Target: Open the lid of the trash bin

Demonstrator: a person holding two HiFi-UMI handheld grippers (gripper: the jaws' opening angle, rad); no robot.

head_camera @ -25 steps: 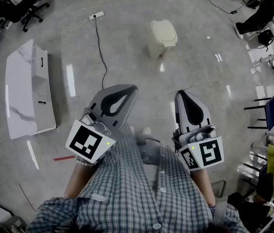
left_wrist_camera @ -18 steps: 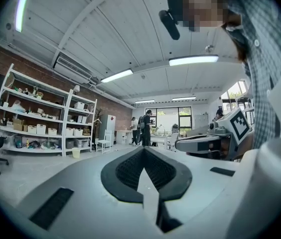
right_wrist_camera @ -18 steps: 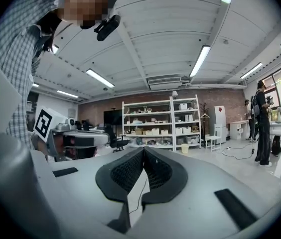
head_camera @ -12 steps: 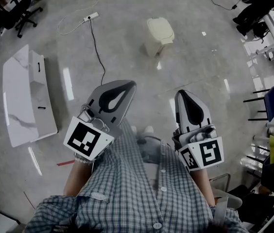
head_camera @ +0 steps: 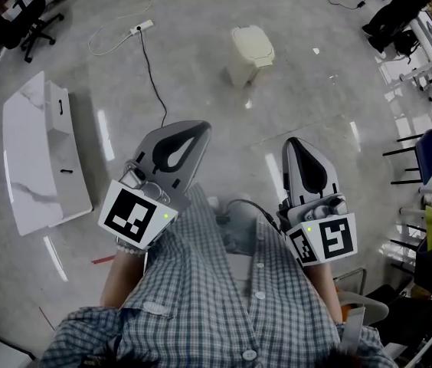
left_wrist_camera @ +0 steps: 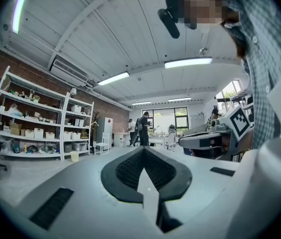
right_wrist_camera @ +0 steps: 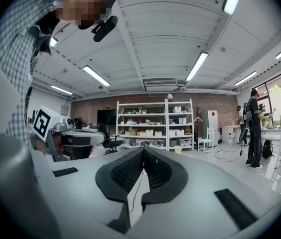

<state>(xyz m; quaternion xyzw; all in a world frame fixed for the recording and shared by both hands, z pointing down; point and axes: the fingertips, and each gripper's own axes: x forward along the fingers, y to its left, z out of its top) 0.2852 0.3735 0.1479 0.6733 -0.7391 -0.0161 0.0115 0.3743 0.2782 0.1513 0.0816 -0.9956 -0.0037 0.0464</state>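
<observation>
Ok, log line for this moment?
trash bin: lid down, well ahead, untouched | left hand-held gripper: shut, empty | right hand-held gripper: shut, empty

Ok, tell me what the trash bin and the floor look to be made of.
Trash bin: probably plastic, cream with a fairly matt finish. The sign is its smooth moulded body and rounded lid.
Floor: likely polished stone or stone-look tile, mottled grey and glossy. Lights reflect off it as bright streaks.
</observation>
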